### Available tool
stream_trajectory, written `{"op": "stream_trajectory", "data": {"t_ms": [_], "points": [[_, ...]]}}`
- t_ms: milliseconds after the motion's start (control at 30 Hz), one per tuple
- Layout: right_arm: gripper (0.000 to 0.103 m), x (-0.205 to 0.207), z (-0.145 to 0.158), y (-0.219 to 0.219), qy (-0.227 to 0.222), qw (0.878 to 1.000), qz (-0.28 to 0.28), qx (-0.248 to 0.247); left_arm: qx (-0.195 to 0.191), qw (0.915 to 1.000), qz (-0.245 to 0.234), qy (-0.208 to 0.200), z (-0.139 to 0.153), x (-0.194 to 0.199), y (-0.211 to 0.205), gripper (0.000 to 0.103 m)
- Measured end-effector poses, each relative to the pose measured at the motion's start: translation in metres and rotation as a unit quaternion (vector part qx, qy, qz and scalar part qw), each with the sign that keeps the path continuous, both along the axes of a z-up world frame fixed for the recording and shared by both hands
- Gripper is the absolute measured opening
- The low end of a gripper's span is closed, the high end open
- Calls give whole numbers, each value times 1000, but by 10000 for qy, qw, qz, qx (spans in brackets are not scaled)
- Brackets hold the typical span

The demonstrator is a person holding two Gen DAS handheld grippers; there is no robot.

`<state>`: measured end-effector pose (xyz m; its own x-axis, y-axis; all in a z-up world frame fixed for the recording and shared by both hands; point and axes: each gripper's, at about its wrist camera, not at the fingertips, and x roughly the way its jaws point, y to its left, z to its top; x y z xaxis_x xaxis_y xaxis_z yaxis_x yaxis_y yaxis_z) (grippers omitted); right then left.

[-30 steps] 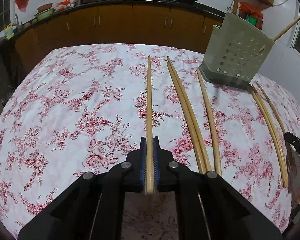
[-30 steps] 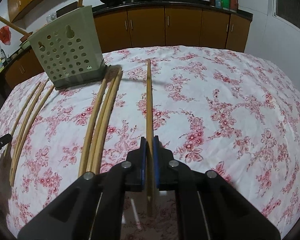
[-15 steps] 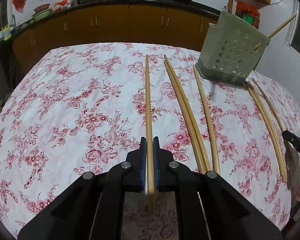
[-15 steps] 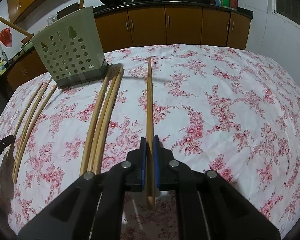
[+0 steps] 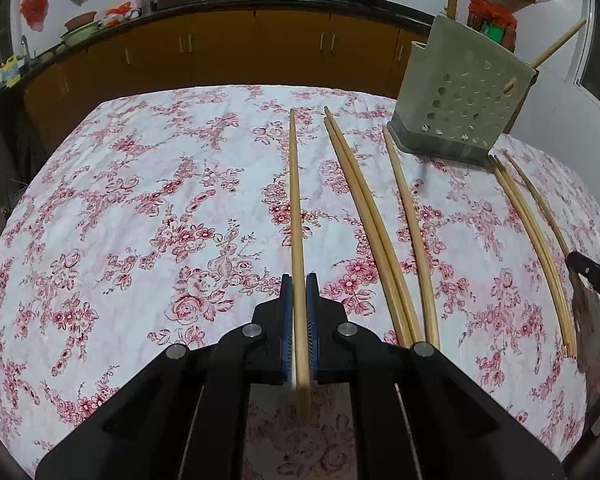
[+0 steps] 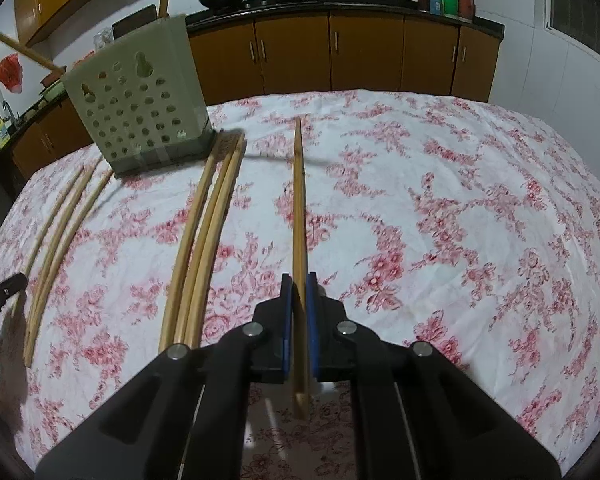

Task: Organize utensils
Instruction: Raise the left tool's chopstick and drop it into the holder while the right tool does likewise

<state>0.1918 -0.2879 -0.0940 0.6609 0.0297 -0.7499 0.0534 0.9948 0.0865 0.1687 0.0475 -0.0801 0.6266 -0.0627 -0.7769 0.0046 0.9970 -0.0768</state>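
Presently: left gripper clamped on one wooden chopstick; right gripper clamped on another chopstick. Both sticks jut forward over the floral tablecloth. Risk: long overhang pivots or slips between pads, missing the perforated utensil holder.

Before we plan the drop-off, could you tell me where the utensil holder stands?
The utensil holder stands upright at the table's far edge: upper right in the left wrist view, upper left in the right, beyond the loose chopsticks.

Left view: the utensil holder sits a little farther right and lower in frame than a second ago — slight view drift only. Right view: the holder is marginally nearer — chopsticks unshifted.
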Motion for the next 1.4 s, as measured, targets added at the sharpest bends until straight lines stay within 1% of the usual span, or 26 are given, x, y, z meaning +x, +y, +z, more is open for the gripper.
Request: {"op": "stream_trajectory", "data": {"t_ms": [67, 267, 400, 633, 800, 1033, 1267, 1400], "points": [[8, -3, 13, -3, -195, 9998, -35, 26, -47, 9999, 3, -93, 8, 0, 2, 8], [8, -12, 55, -14, -789, 9968, -128, 96, -232, 9973, 26, -690, 51, -2, 11, 8], [8, -14, 72, -17, -1045, 9943, -142, 145, -286, 9946, 42, -999, 73, -2, 12, 8], [8, -18, 84, -13, -1257, 9918, -125, 169, -434, 9916, 154, -1212, 88, 1, 15, 7], [8, -23, 107, -18, -1687, 9852, -218, 234, -550, 9867, 216, -1512, 108, 1, 19, 7], [8, -24, 124, -22, -1919, 9807, -295, 229, -550, 9823, 219, -1779, 129, 3, 18, 7], [8, -23, 138, -22, -2093, 9772, -303, 208, -449, 9804, 155, -1910, 139, 4, 14, 7], [8, -25, 158, -21, -2282, 9730, -207, 291, -472, 9785, 17, -2006, 152, 0, 11, 7]]}}
